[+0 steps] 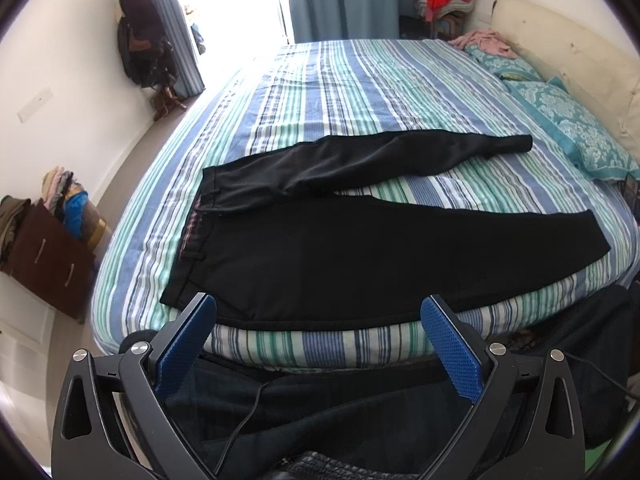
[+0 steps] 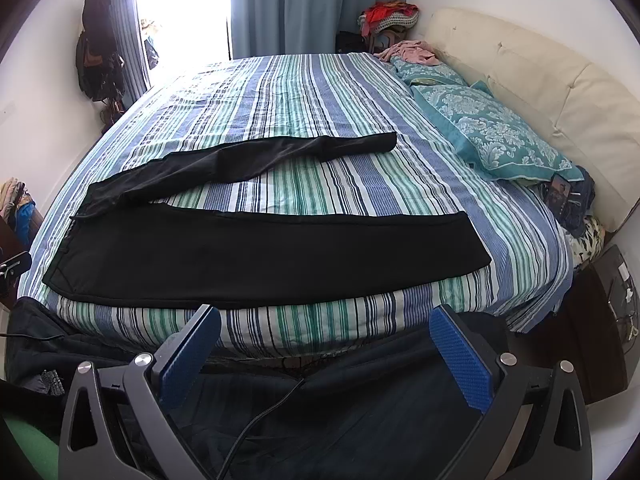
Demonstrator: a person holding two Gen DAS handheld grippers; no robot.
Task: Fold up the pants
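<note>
We are looking across a bedroom, and the striped bed [image 1: 360, 80] is filling the view, with the pillow [image 2: 500, 136] lying at its headboard end. The black pants [image 1: 320, 256] are lying flat on the bed along its near edge, waistband [image 1: 192, 232] toward the foot of the bed, legs running toward the pillow end, so the long axis is lying crosswise to both claws. The near leg [image 2: 260, 256] is hugging the bed edge; the far leg [image 2: 260, 156] is splaying away from it deeper onto the bed. Our left claw [image 1: 318, 316] is hovering wide apart and empty off the bed edge, by the waistband end. Our right claw [image 2: 326, 326] is hanging wide too, empty, nearer the cuff end. We judge folding is not yet begun.
</note>
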